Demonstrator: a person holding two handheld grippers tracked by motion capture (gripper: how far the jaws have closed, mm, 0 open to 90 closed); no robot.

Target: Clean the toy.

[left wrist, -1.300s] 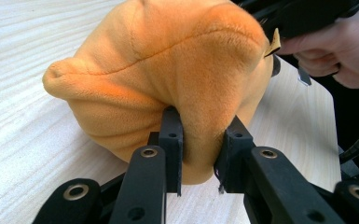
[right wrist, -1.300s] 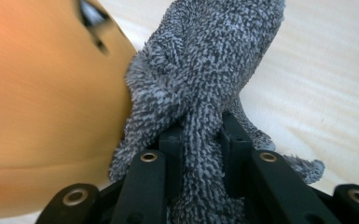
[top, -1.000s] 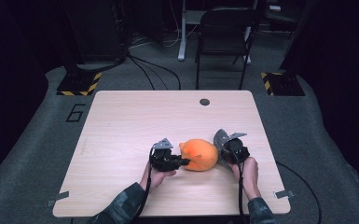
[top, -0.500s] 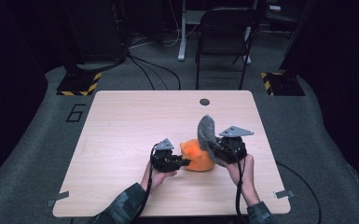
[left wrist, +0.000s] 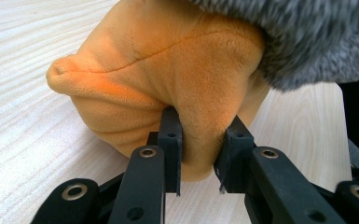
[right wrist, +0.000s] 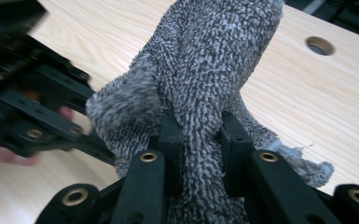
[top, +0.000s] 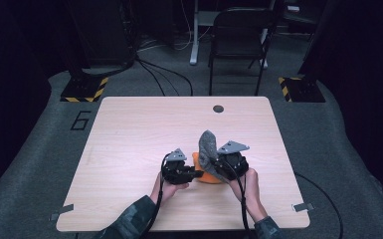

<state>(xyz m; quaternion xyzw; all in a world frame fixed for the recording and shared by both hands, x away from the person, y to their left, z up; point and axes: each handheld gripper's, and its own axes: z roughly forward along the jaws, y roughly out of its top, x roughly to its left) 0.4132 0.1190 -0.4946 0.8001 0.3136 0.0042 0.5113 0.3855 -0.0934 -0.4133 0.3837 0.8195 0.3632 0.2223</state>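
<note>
Left gripper (left wrist: 199,154): clamped on the orange plush (left wrist: 168,74), pinning it to the table (top: 139,134).
Right gripper (right wrist: 200,140): clamped on the grey cloth (right wrist: 210,60) above the plush.
Tip: peel slowly, keeping the plush anchored.

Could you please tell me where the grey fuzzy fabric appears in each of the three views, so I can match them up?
High view: the grey fuzzy fabric stands up right of centre, above the orange plush piece.
Left gripper view: top right corner, overlapping the orange plush.
Right gripper view: centre, pinched in the right gripper.
Shared landmark: the wooden table.
</note>
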